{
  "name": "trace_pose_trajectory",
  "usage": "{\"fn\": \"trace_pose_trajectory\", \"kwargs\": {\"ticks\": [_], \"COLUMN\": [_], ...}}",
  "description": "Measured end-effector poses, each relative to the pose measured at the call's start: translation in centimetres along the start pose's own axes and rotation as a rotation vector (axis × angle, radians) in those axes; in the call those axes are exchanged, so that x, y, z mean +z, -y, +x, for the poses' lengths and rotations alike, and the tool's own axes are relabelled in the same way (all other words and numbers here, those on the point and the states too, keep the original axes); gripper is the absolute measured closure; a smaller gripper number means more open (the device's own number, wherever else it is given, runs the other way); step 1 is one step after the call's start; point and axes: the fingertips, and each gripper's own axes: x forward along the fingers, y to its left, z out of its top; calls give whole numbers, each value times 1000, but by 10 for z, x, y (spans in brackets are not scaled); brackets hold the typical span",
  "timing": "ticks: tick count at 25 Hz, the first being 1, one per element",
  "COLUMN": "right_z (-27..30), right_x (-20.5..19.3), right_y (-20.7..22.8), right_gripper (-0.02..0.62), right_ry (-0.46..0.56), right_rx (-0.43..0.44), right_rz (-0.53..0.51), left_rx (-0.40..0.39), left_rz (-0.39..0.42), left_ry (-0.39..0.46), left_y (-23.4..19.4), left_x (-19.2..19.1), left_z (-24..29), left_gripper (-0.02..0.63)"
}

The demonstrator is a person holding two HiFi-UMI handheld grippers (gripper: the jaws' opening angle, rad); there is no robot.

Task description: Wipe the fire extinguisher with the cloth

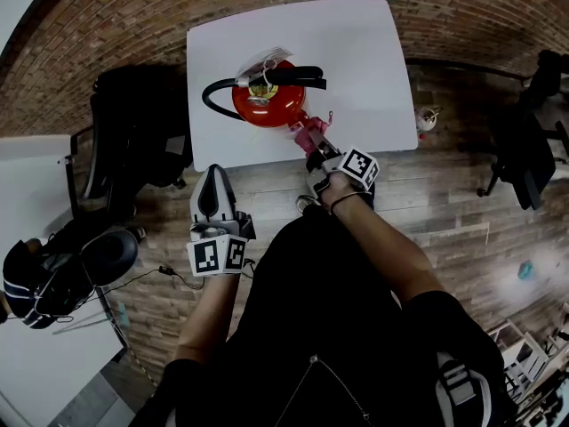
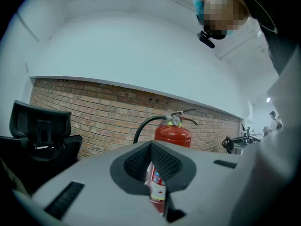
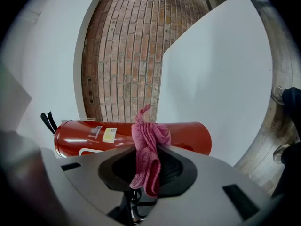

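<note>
fire extinguisher (image 1: 268, 101) touched by right tool's (image 1: 316, 149) cloth (image 1: 308, 136).

Red fire extinguisher (image 1: 267, 103) with black hose (image 1: 205, 96), pink cloth (image 3: 145, 149), white table (image 1: 356, 60), reddish-brown brick-patterned wall (image 1: 133, 16), black chair (image 1: 133, 132).

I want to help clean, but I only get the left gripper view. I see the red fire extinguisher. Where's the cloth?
Observer: The pink cloth is in the right hand-held gripper, whose jaws are shut on it.
Operator: Is it touching the extinguisher?
Observer: It looks so. In the right gripper view, the cloth's bunched end lies against the fire extinguisher, about midway along its red body.
Operator: And where's my left one?
Observer: In the head view, the left hand-held gripper is just off the near edge of the white table, over the wooden floor.
</note>
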Motion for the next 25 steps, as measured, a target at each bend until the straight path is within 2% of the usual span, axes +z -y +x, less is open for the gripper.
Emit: {"fn": "trace_pose_trajectory", "kwargs": {"ticks": [12, 19, 25], "right_z": [-14, -23, -32], "right_x": [-3, -3, -4], "right_y": [-70, -110, -152], "right_gripper": [492, 492, 492], "right_ry": [-23, -16, 8], "right_rx": [101, 131, 205], "right_rz": [-3, -6, 21], "left_rx": [2, 0, -4], "left_rz": [-13, -17, -20], "left_ry": [35, 58, 79], "left_y": [-3, -4, -5], "left_x": [13, 23, 30], "left_z": [-2, -5, -11], "left_gripper": [575, 575, 575]}}
